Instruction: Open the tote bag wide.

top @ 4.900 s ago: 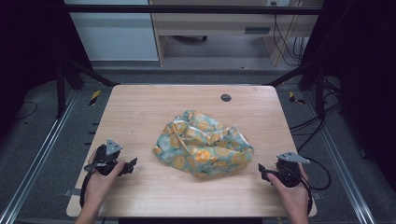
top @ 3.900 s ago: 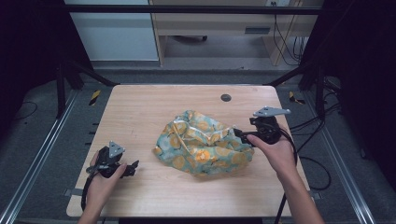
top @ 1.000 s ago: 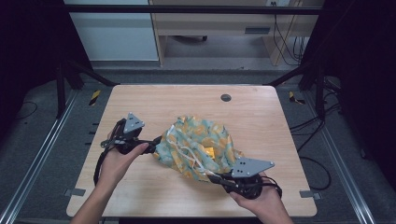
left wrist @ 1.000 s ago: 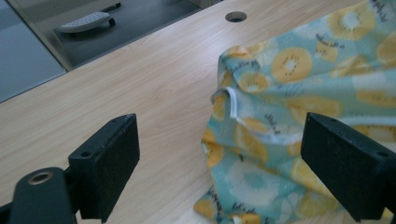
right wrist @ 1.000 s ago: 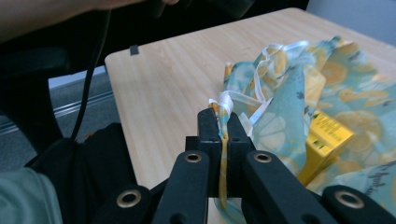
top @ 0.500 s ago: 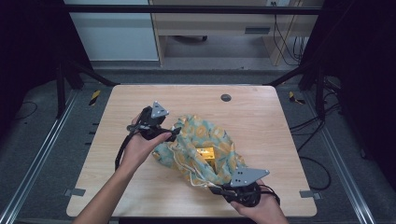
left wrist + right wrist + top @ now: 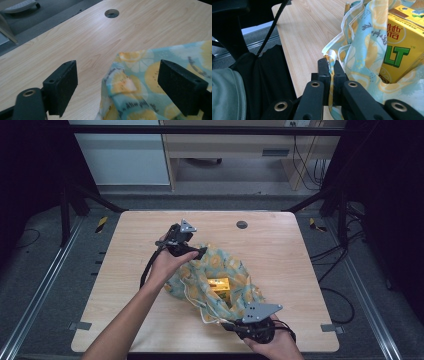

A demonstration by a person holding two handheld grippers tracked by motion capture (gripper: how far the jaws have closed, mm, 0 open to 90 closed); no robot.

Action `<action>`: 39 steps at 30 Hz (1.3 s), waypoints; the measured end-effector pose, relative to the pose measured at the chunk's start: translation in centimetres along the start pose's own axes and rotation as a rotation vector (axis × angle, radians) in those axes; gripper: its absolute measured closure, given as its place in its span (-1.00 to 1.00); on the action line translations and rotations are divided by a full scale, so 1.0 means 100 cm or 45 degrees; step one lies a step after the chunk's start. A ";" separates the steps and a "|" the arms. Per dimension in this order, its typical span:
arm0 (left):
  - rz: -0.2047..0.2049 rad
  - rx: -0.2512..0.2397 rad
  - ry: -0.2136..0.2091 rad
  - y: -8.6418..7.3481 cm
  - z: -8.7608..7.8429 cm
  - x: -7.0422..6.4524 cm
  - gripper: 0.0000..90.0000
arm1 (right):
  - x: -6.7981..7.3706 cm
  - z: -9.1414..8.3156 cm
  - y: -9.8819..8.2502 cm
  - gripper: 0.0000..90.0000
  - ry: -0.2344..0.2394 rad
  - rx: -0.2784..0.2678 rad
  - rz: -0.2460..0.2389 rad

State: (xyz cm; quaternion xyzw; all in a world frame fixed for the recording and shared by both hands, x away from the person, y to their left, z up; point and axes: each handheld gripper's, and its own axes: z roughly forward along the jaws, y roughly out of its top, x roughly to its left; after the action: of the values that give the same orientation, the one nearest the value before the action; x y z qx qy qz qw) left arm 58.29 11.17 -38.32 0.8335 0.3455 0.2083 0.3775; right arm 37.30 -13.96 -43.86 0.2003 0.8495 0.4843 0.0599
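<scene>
- High view: patterned cloth bag (image 7: 215, 280) lies crumpled a little toward the near edge of the tabletop (image 7: 280, 255), its mouth gaping toward the near side. A yellow carton (image 7: 219, 285) shows inside. White drawstrings (image 7: 192, 295) trail loose toward the near edge. The left gripper (image 7: 199, 253) sits at the bag's far-left rim. The right gripper (image 7: 235, 326) is at the near edge, holding the rim there. Risk: if the two hands pull apart too hard, the bag may drag across the tabletop and tip the carton out of the mouth.
- Left gripper view: jaws spread wide and have just been closing a little, with a folded corner of the cloth bag (image 7: 130, 85) lying between them, untouched by either pad. A round hole in the tabletop (image 7: 111, 13) lies beyond. Risk: the fold is low and slack, so the jaws may close above it and catch nothing, or pinch one layer only.
- Right gripper view: jaws pressed together on a thin strip of the bag's hem (image 7: 331, 67). The yellow carton (image 7: 399, 50) stands just beside them, inside the bag. Risk: the pinched strip is narrow, and a sharp tug may slip it free. The loose drawstring (image 7: 352, 12) may snag.
</scene>
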 end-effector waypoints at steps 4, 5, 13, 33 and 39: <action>0.012 0.041 0.032 0.004 0.010 0.001 -0.63 | -0.001 0.001 -0.002 0.98 -0.001 -0.006 0.012; 0.014 0.057 0.032 0.005 0.013 0.001 -0.63 | -0.001 0.001 -0.003 0.98 0.001 -0.006 0.011; 0.042 0.144 0.046 0.005 0.025 0.000 -0.60 | -0.001 0.002 -0.005 0.98 0.005 -0.003 0.018; 0.106 0.250 0.017 0.004 0.015 -0.011 0.81 | -0.002 0.001 -0.008 0.97 0.004 -0.002 0.025; 0.111 0.182 -0.002 0.007 -0.011 -0.014 0.87 | -0.004 -0.002 -0.007 0.97 -0.010 -0.006 0.023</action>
State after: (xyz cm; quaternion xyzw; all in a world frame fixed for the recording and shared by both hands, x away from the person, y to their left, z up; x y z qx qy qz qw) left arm 56.96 10.30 -37.20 0.8727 0.3227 0.1986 0.3078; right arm 37.37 -14.59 -44.41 0.2095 0.8464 0.4860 0.0592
